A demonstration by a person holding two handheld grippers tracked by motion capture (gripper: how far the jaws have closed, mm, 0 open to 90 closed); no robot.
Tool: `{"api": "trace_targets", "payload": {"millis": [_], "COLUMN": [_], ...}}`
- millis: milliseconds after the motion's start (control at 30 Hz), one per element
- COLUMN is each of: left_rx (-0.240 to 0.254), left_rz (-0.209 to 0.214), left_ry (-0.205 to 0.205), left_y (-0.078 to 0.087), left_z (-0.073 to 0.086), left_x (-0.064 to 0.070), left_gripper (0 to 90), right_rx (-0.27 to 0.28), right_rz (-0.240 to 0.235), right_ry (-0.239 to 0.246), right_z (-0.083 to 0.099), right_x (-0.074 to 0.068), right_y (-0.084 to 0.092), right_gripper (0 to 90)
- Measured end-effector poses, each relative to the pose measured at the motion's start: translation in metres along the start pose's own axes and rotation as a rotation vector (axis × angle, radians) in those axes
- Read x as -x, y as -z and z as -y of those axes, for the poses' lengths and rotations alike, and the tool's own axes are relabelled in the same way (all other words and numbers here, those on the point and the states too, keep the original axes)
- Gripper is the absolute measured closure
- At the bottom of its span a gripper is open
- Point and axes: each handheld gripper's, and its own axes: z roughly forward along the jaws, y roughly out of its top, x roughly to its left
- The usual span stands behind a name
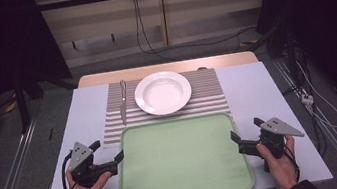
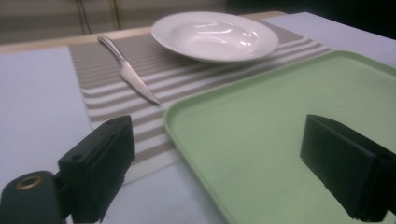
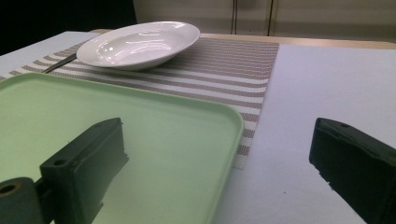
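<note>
An empty light green tray (image 1: 182,158) lies at the table's near edge, overlapping a striped placemat (image 1: 207,94). Farther back on the mat stand a white deep plate (image 1: 162,92) and, to its left, a silver knife (image 1: 123,101). My left gripper (image 1: 109,150) is open, and the tray's left rim (image 2: 177,121) runs between its jaws. My right gripper (image 1: 246,129) is open too, straddling the tray's right rim (image 3: 236,126). Neither gripper holds anything. The plate (image 2: 215,35) and knife (image 2: 128,72) appear beyond the left jaws, and the plate (image 3: 140,44) beyond the right jaws.
The pale table top (image 1: 267,90) has bare room on both sides of the mat. A wooden strip (image 1: 167,68) borders its far edge. Cables (image 1: 145,37) trail over the floor behind, and metal rails (image 1: 11,168) flank the table.
</note>
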Motion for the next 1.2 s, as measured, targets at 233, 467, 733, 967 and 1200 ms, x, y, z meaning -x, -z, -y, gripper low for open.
{"api": "trace_targets", "payload": {"millis": [233,467,733,967,1200], "left_rx": [0.014,0.003,-0.01,-0.017,-0.063], "left_rz": [-0.031,-0.031,-0.038,-0.064,-0.104], "left_ry": [-0.003,-0.012,-0.017,-0.009,0.014], "left_y": [-0.001,-0.007,-0.015,-0.029,-0.055], "left_z": [-0.001,-0.006,-0.016,-0.031,-0.043], "left_x": [-0.001,-0.002,-0.008,-0.015,-0.031], "left_gripper": [10.1,8.4,7.6,9.4,7.8], "right_rx": [-0.002,-0.007,-0.015,-0.016,-0.019], "right_rz": [-0.011,-0.026,-0.024,-0.032,-0.039], "right_ry": [-0.007,-0.008,-0.009,-0.004,-0.001], "right_z": [0.0,0.0,-0.001,-0.001,0.0], "right_x": [0.001,0.0,-0.001,-0.001,0.0], "right_y": [-0.001,-0.002,-0.003,-0.003,-0.004], "right_gripper": [4.0,4.1,3.6,3.3,3.5]}}
